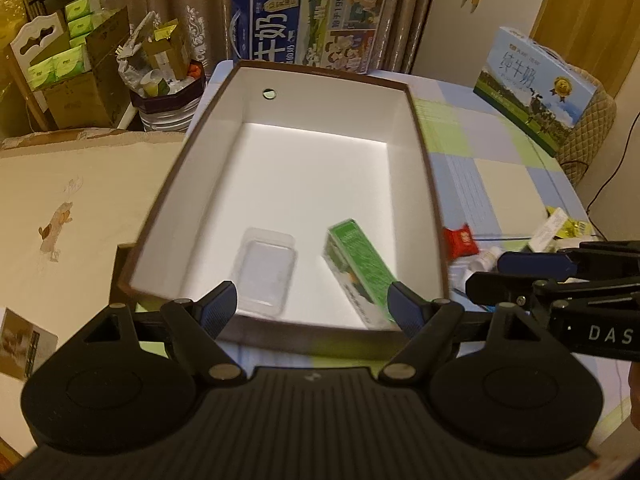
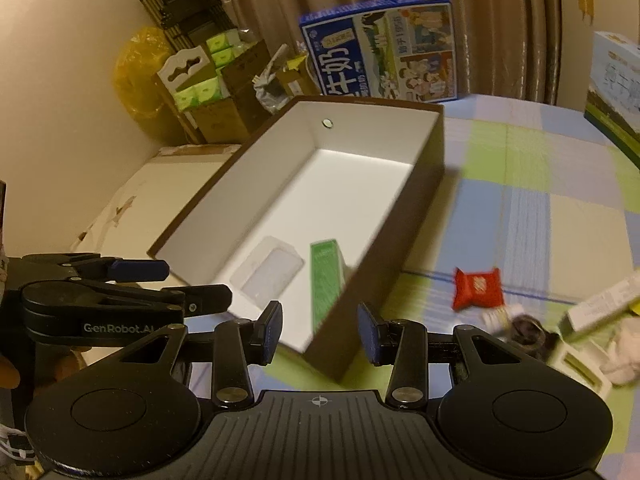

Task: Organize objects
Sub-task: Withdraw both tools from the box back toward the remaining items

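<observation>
- Clear tray (image 1: 266, 270) and green carton (image 1: 360, 272) already lie in the box (image 1: 420, 160), near end.
- Your left gripper (image 1: 314, 304) hangs wide and empty over them.
- Your right gripper (image 2: 320, 330), narrower, holds nothing; red packet (image 2: 476, 288) waits rightward, probably next.

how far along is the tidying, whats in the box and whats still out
Early on. Done: a green carton and a clear plastic tray lie in the brown box. In hand: nothing; the left gripper and right gripper are both open and empty. Left: the red packet and a cluster of small items still lie on the checked cloth beside the box.
</observation>
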The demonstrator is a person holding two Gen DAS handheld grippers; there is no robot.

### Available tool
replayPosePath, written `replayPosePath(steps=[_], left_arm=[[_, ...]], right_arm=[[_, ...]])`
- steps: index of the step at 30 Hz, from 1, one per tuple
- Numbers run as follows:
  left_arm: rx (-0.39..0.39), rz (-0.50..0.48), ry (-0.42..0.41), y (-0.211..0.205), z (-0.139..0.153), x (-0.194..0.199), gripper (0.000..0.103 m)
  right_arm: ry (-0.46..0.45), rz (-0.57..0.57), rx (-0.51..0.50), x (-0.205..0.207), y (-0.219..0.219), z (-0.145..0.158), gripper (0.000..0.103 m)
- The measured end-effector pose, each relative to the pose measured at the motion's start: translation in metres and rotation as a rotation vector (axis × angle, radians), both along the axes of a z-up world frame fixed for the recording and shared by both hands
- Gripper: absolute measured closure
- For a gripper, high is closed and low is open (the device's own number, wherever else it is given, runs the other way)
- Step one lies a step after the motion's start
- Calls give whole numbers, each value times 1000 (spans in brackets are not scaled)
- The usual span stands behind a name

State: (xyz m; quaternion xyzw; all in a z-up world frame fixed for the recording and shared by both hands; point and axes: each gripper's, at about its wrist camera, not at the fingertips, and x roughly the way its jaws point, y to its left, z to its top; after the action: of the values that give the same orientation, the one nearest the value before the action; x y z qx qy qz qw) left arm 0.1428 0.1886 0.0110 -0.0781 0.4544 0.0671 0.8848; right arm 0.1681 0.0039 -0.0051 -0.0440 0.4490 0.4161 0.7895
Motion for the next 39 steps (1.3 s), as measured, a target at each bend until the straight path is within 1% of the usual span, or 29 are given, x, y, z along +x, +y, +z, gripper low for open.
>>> replayPosePath(steps=[8, 12, 18, 28, 39], left_arm=[[-21, 2, -4, -51, 4, -17, 23], [-32, -18, -5, -78, 4, -22, 23], [-49, -59, 14, -111, -4, -19, 23], [-64, -97, 56, -156, -24, -9, 23], [-69, -124, 95, -188, -40, 7, 23]], right_arm=[[32, -32, 18, -2, -63, 1, 64], [50, -69, 13, 1, -95, 0, 64], [80, -130, -3, 6, -141, -6, 64], [114, -225, -16, 20, -194, -15, 64], [131, -326, -44, 36, -238, -25, 64]])
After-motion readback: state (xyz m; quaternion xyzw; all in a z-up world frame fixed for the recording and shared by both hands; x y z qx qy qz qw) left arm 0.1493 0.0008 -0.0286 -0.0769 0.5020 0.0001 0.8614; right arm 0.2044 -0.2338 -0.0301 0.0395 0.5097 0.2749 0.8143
